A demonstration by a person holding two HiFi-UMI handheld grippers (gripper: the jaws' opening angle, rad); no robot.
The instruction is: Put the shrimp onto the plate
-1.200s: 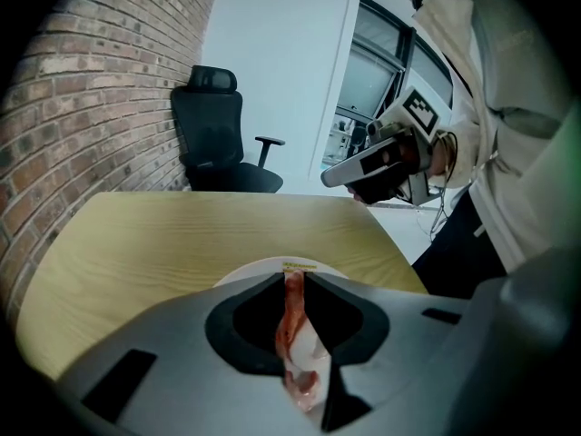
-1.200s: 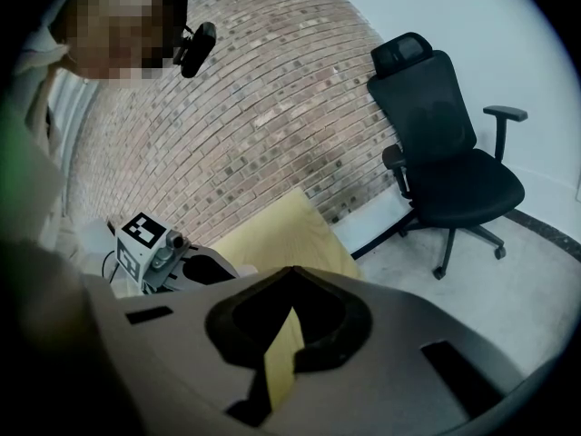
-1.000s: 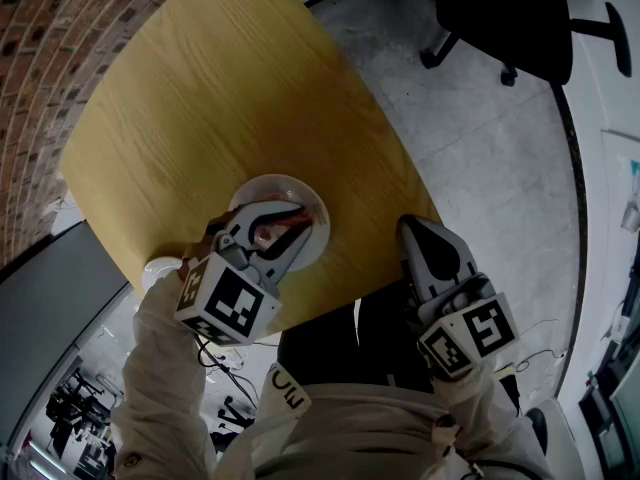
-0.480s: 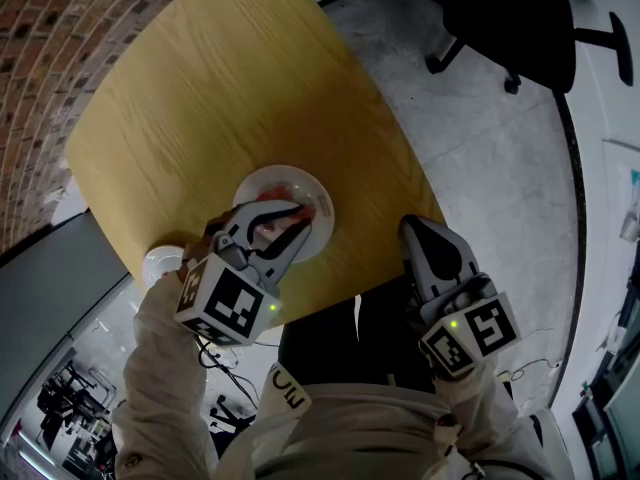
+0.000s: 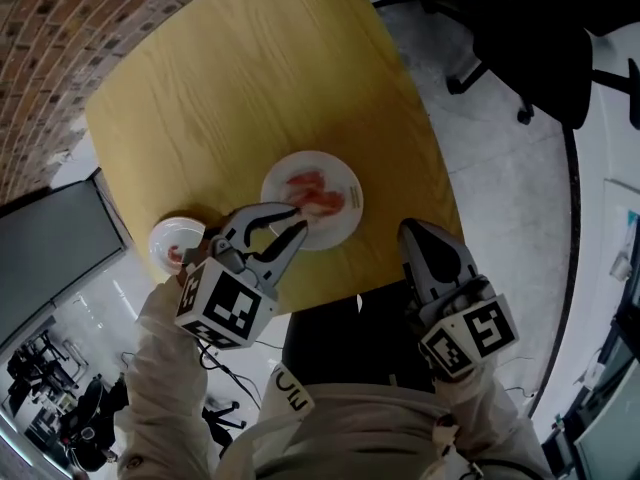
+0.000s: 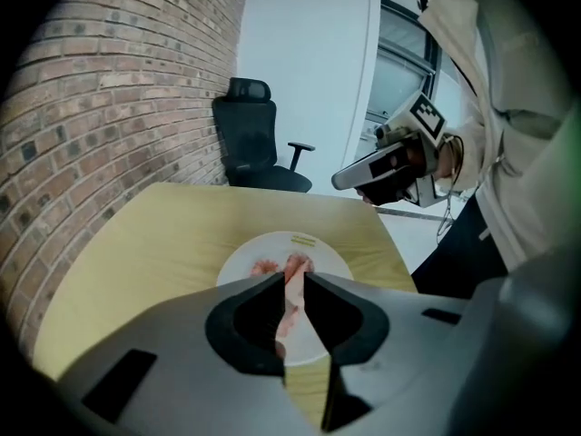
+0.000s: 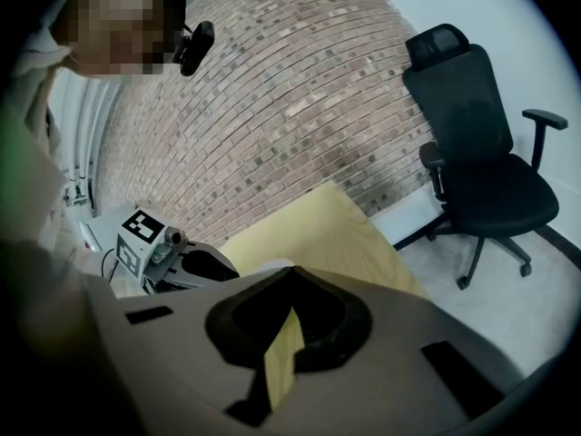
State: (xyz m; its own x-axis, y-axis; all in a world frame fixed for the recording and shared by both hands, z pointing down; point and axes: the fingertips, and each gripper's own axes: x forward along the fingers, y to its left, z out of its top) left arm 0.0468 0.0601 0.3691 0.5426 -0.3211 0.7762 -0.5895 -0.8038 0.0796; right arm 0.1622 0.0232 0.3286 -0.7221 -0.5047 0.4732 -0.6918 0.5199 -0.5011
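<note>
Pink shrimp (image 5: 315,193) lie on a white plate (image 5: 345,226) near the front edge of the yellow wooden table (image 5: 230,98). My left gripper (image 5: 283,218) hovers just short of the plate's near-left rim, its jaws open with nothing between them. In the left gripper view the shrimp (image 6: 266,267) and plate (image 6: 241,262) show beyond and through the gap of the left gripper (image 6: 290,278). My right gripper (image 5: 412,230) hangs shut and empty at the table's front right edge. In the right gripper view the right gripper (image 7: 290,269) has its tips meeting.
A small white bowl (image 5: 177,238) with something red in it sits at the table's front left corner. A black office chair (image 5: 530,38) stands on the grey floor beyond the table. A brick wall (image 5: 50,28) runs along the table's left side.
My left gripper has drawn back from above the plate toward the table's near edge, so the shrimp now lie uncovered. The head view has shifted, showing the small bowl in full.
</note>
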